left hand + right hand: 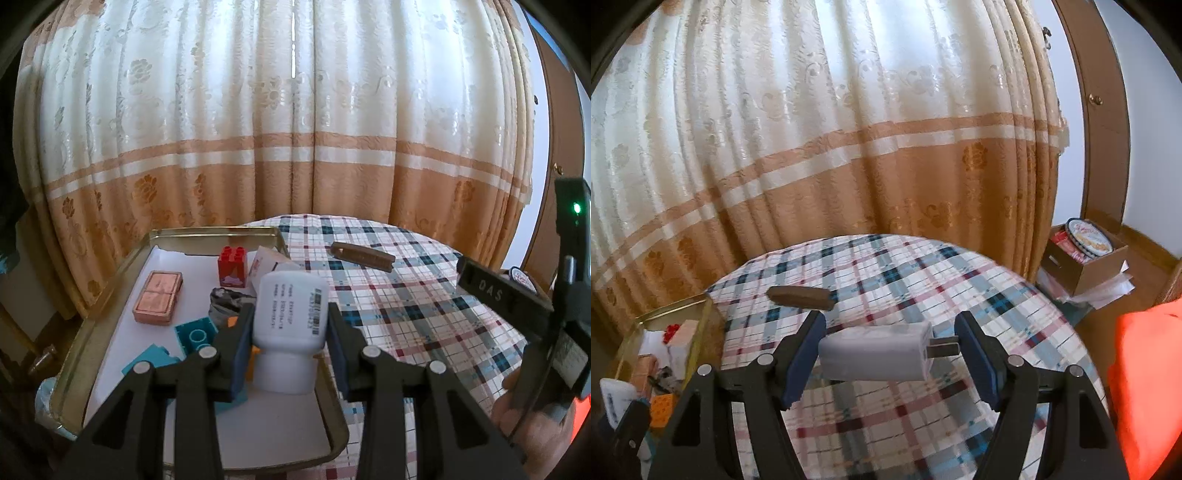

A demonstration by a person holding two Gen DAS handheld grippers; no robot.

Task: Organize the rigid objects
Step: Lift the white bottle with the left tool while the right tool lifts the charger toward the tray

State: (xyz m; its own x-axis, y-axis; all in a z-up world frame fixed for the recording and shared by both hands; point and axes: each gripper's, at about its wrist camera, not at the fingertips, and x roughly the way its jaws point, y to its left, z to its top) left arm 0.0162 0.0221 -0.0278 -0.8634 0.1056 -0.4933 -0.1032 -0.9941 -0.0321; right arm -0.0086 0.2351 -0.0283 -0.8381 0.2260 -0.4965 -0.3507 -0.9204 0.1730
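Observation:
My left gripper is shut on a white plastic bottle with a barcode label. It holds the bottle cap-end toward the camera, over the near part of a gold-rimmed tray. In the tray lie a copper-pink box, a red toy brick, a white carton, teal bricks and a grey crumpled piece. My right gripper is shut lengthwise on a white plug adapter, lifted above the checked tablecloth. A brown bar-shaped piece lies on the cloth beyond it.
The tray is at the table's left side. A patterned curtain hangs close behind the round table. On the floor at right stands a cardboard box with a round tin. An orange cloth fills the right edge.

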